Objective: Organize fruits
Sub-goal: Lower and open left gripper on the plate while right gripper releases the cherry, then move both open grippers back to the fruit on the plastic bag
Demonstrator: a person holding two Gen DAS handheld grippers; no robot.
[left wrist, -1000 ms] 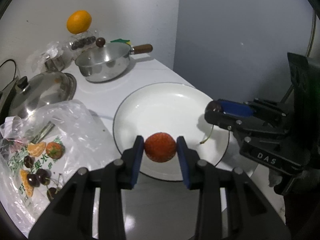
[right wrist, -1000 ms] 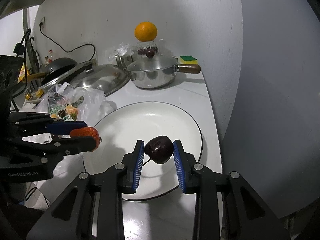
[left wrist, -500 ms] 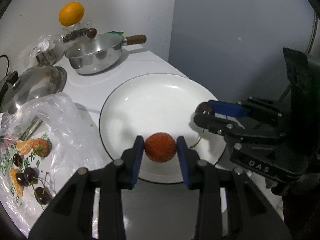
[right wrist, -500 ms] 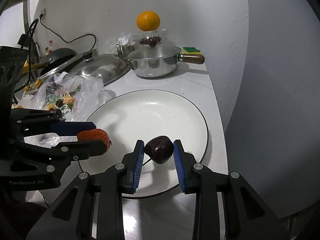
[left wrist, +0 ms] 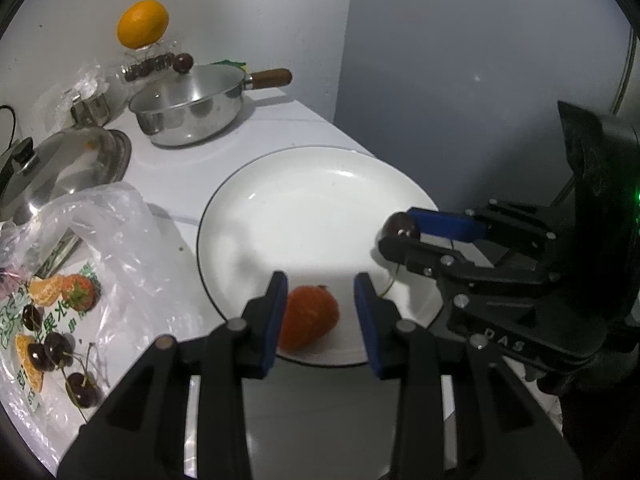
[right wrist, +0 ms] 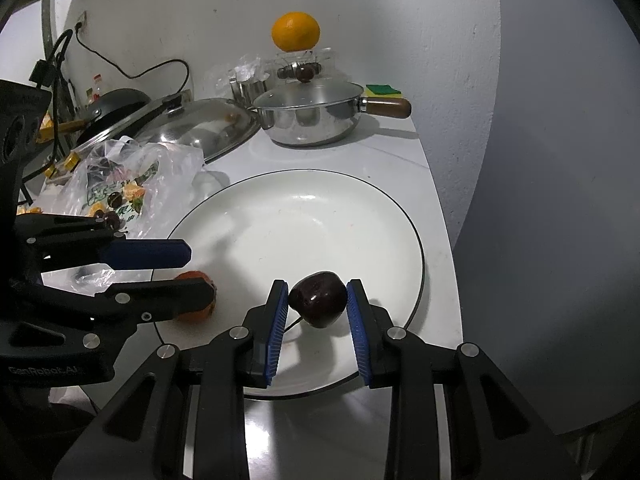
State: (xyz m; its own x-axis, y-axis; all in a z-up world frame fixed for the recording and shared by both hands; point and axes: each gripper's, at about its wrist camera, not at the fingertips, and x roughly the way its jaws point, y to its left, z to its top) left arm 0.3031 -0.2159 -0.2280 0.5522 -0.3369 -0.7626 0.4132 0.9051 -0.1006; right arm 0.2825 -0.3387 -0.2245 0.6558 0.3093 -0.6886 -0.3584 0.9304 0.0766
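Note:
A white plate with a thin dark rim lies on the white counter. A red strawberry rests on the plate's near edge, between the fingers of my left gripper. It lies against the left pad, with a clear gap to the right pad, so the gripper is open. From the right wrist, the left gripper stands low over the plate's left rim, with the strawberry partly hidden behind its lower finger. My right gripper is shut on a dark cherry, held just above the plate's near right part with its stem hanging down.
A clear plastic bag at the left holds cherries, a strawberry and orange segments. Behind it lie a steel lid and a steel pan with a wooden handle. An orange sits on a clear box by the wall. The counter's edge runs right of the plate.
My left gripper's jaws have spread and the strawberry has dropped from between the pads onto the plate. The right gripper still grips the cherry in about the same place.

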